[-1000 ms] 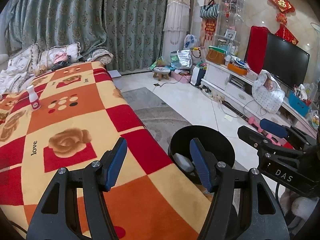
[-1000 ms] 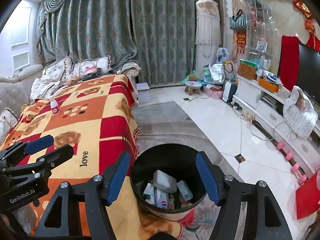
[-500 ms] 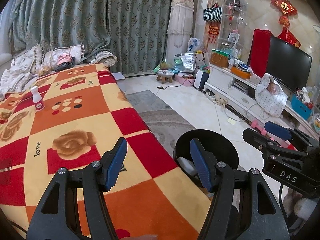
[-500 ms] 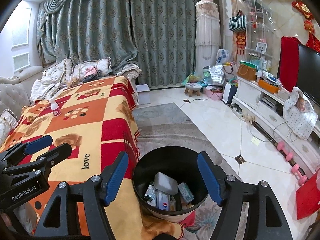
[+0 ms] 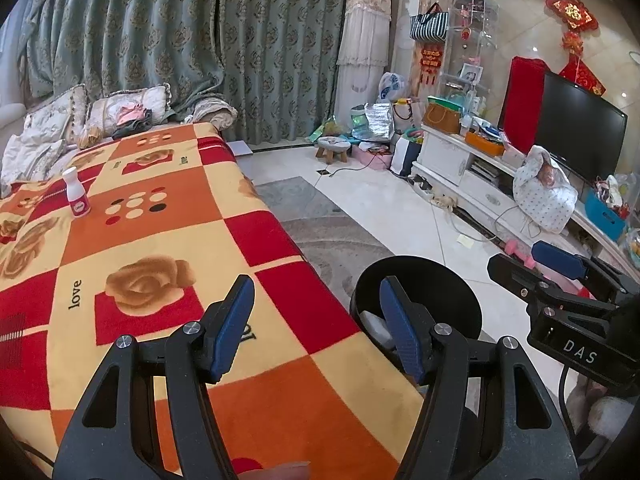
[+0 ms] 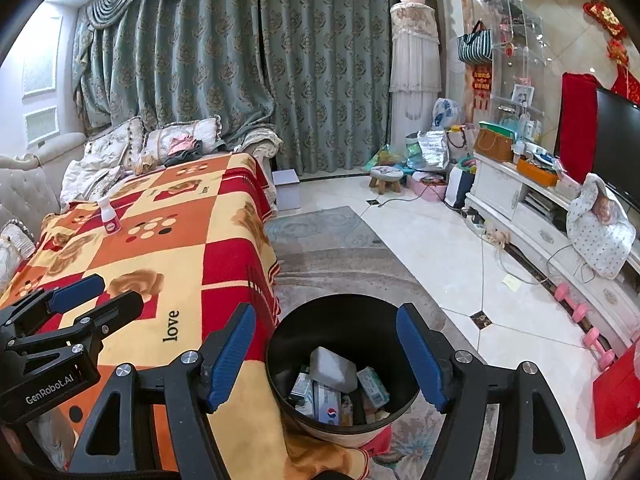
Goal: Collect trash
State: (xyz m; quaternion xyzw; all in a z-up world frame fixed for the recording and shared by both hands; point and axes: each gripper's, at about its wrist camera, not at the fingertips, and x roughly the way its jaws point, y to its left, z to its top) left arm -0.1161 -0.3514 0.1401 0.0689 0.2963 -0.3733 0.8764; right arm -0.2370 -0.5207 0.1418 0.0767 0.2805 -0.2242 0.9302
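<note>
Jaws of right gripper (image 6: pixel 326 354) stand apart, empty above black trash bin (image 6: pixel 404 396); left gripper (image 5: pixel 316 322) likewise gapes empty. White bottle (image 5: pixel 76 198) stands upright on blanket (image 5: pixel 160 240).

- One black trash bin (image 6: pixel 280 344)
- One white bottle (image 6: pixel 109 220) with a pink label
- Two pink dumbbells (image 6: pixel 573 304)
- One small wooden stool (image 6: pixel 386 178)
- One television (image 5: pixel 580 128)
- One striped tote bag (image 5: pixel 429 26)

Both wrist cams: shared bin (image 6: pixel 344 364), blanket (image 5: pixel 160 240).
</note>
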